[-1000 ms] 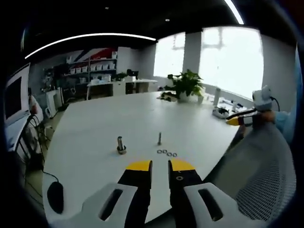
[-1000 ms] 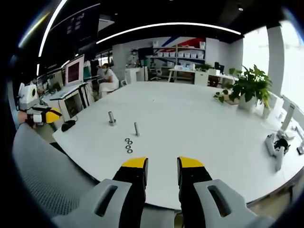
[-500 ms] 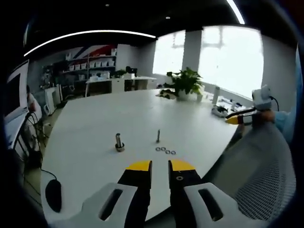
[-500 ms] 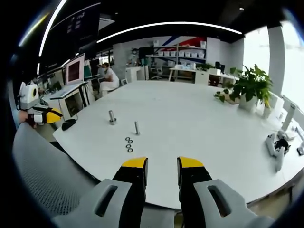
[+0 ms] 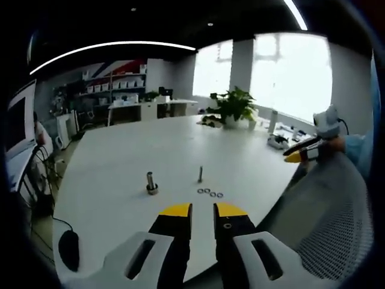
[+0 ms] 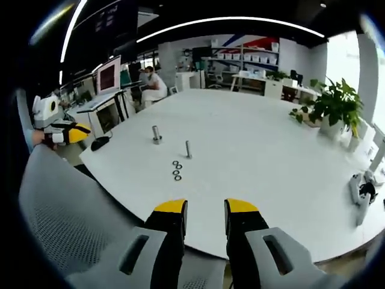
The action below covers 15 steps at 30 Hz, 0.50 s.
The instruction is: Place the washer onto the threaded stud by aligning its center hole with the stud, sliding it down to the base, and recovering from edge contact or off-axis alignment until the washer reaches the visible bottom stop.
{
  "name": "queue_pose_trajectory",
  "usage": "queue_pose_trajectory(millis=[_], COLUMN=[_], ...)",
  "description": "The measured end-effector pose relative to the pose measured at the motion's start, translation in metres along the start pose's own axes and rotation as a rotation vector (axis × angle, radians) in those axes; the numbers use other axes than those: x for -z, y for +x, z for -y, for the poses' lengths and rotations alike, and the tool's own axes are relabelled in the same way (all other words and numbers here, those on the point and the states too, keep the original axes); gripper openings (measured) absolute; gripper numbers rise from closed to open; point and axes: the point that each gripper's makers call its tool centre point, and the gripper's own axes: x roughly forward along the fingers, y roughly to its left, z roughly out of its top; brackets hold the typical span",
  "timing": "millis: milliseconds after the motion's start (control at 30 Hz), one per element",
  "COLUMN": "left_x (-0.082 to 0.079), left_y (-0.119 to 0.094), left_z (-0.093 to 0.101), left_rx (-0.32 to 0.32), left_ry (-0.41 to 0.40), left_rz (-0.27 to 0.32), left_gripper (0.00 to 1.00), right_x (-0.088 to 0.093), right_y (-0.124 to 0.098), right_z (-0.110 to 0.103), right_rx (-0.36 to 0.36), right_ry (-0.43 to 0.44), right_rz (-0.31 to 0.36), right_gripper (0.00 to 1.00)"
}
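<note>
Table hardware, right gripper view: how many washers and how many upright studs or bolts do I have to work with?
Washers: 3, in a short row on the white table
Thin threaded stud: 1, upright, bare
Thicker bolt: 1, upright on a wider base
Total: 5 pieces

The left gripper [image 5: 202, 211] has two black jaws capped with yellow tips, set on pale grey moulded shoulders, each with a dark slanted slot; a small round screw sits just behind the right-hand yellow tip. The right gripper [image 6: 204, 209] is built alike: black jaws, yellow tips, grey slotted shoulders. A light blue sleeve [image 5: 364, 150] shows behind it in the left gripper view.
</note>
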Motion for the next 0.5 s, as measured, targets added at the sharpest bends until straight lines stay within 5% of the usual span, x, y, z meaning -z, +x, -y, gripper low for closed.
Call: queue_pose_trajectory(millis=[133, 500], left_x=[0.0, 0.001], left_y=[0.0, 0.001], left_z=[-0.001, 0.002], left_rx=[-0.004, 0.004], left_ry=[-0.011, -0.008], left_rz=[0.002, -0.007], left_gripper=[0.12, 0.12], right_x=[0.007, -0.017], right_y=[0.011, 0.028], right_z=[-0.012, -0.034], right_rx=[-0.094, -0.287], right_ry=[-0.111, -0.245], right_rz=[-0.091, -0.136], right_gripper=[0.27, 0.27])
